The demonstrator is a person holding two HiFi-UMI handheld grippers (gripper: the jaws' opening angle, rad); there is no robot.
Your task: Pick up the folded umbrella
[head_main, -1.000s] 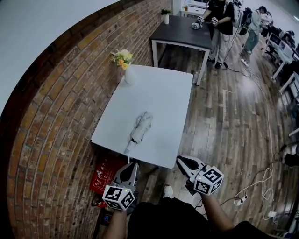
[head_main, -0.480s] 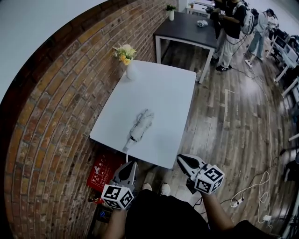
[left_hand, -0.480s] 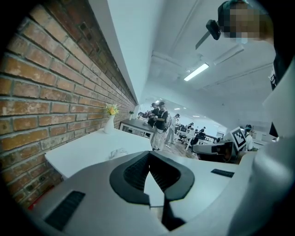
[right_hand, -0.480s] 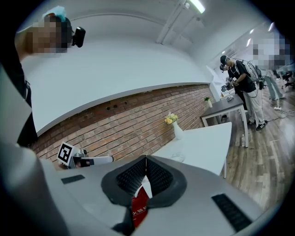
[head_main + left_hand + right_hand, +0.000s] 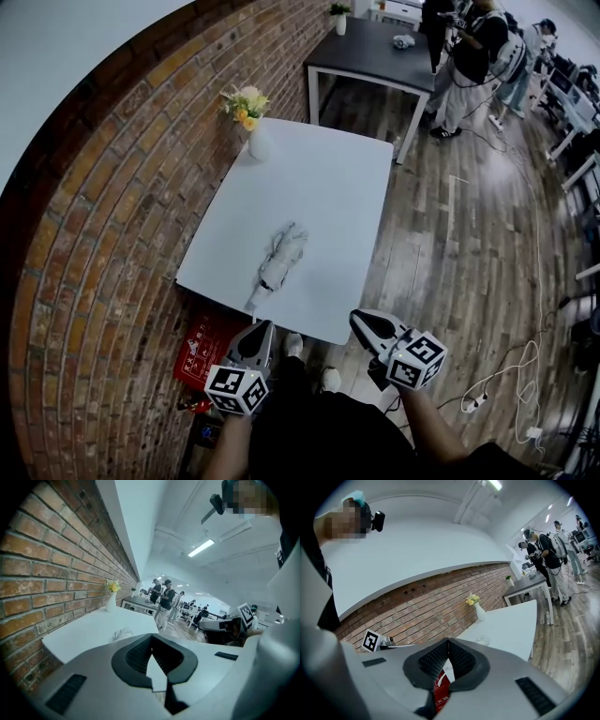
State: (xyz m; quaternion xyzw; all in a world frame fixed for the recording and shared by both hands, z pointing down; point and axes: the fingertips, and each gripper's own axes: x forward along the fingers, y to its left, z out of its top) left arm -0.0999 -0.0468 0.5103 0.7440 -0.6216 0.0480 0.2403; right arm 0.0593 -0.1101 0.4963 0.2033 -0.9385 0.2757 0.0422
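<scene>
Figure: A white rectangular table [image 5: 328,187] with a smooth matte top stands against a rough red brick wall [image 5: 103,216] on a wood-plank floor [image 5: 450,262]. The folded umbrella [image 5: 281,258], a pale, crumpled fabric bundle with a slim handle, lies on the table's near half, its handle pointing toward the near edge. A white vase [image 5: 258,145] of yellow flowers sits at the far corner by the wall, and a dark table [image 5: 366,61] stands beyond. My left gripper [image 5: 265,326] and right gripper [image 5: 357,320] hover short of the near edge, jaws pressed together on nothing, apart from the umbrella.
</scene>
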